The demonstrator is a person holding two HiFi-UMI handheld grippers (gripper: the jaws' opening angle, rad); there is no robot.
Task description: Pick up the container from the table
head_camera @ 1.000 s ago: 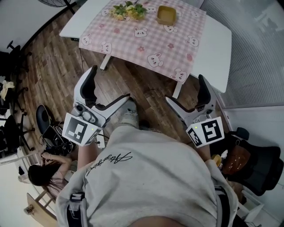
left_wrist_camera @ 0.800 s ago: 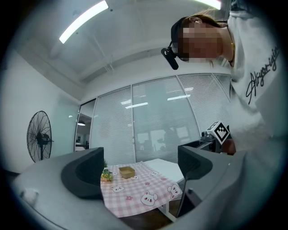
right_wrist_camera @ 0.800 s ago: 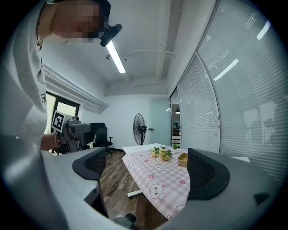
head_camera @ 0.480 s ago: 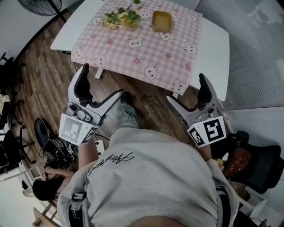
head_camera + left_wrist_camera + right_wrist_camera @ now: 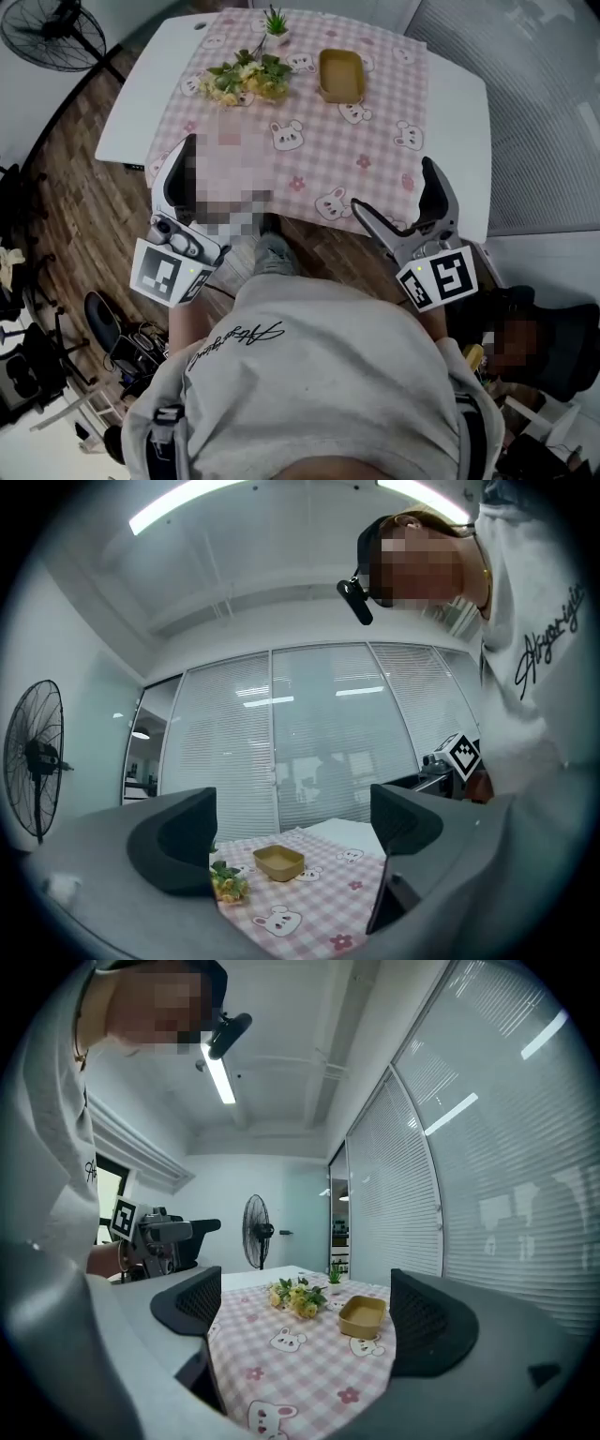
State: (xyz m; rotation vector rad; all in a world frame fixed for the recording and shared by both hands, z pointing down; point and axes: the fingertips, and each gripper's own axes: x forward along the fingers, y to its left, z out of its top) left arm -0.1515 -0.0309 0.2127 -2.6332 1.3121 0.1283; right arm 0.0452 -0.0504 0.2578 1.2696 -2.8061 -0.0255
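Closer now than a second ago, both grippers reach the near edge of the white tabletop (image 5: 461, 103). At left, the left gripper (image 5: 292, 829) hangs with jaws wide apart, empty. Yellow flowers (image 5: 242, 80) and the tan container (image 5: 340, 75) sit far back on the pink checked cloth (image 5: 319, 141) (bunny-printed). The right gripper (image 5: 392, 186) likewise gapes, holding nothing.

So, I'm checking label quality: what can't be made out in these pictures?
- Head view: a mosaic patch covers one jaw of the left gripper and some of the tablecloth.
- Left gripper view: most of the container's inside is hidden by its own near wall.
- Head view: the plant at the far edge is too small to detail.
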